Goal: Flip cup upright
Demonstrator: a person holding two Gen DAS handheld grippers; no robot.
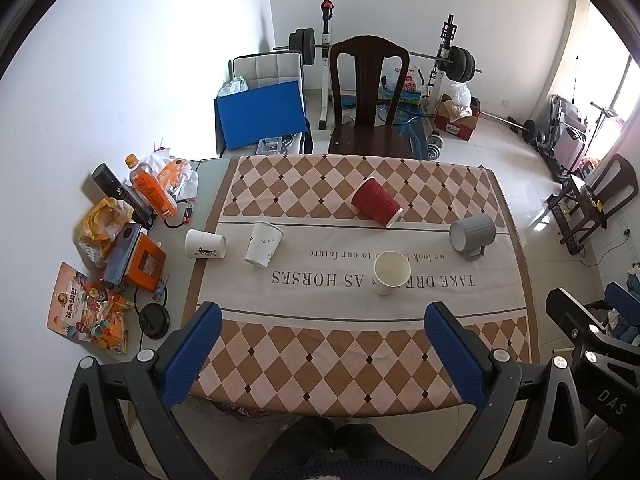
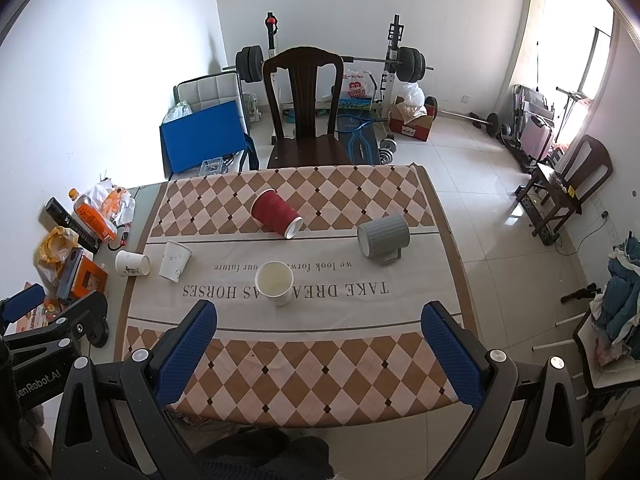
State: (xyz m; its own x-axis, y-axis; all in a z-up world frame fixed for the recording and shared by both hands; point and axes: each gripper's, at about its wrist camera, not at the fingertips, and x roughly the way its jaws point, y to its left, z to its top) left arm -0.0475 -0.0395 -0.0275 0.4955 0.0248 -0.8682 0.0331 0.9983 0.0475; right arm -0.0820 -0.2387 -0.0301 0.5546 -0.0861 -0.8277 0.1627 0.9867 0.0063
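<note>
Home-gym room, checkered tablecloth [image 1: 320, 344] below both grippers. L gripper [image 1: 322, 344] & R gripper [image 2: 320, 340] wide open, empty, hovering at near edge. One white cup [image 2: 274, 282] upright just ahead. Red cup [image 2: 277, 213], grey mug [image 2: 383, 238], two white cups [image 2: 132, 263] [image 2: 174, 261] farther ahead on sides: most flips left.

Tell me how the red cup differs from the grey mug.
The red cup is a ribbed paper cup with no handle; the grey mug looks like ceramic and has a handle. The red cup's mouth points toward the near right, the grey mug's toward the left. Both lie on their sides on the tablecloth.
</note>
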